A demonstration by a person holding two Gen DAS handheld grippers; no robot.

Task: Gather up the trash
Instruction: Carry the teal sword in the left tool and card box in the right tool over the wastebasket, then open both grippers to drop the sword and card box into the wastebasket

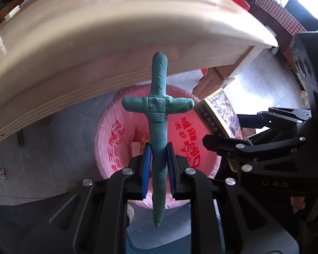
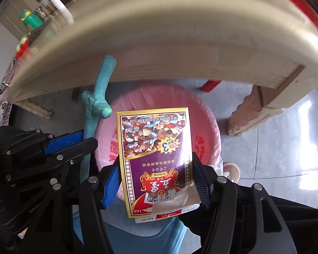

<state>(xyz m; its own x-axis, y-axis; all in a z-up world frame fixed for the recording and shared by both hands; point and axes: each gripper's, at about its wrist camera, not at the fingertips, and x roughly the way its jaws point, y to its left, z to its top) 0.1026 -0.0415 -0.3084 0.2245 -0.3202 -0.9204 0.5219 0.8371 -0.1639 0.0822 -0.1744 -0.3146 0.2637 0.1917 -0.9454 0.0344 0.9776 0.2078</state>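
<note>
My left gripper is shut on a green clay sword, gripped on its blade, hilt pointing away. It hangs above a bin lined with a pink bag. The sword and left gripper also show at the left of the right wrist view. My right gripper is shut on a poker card box with a torn flap, held over the same pink bin. In the left wrist view the box and right gripper sit at the right. A small carton lies inside the bin.
A pale wooden table edge arches just beyond both grippers, with its leg at the right. Bottles and jars stand on its far left. A blue stool is below the grippers. Grey tiled floor surrounds the bin.
</note>
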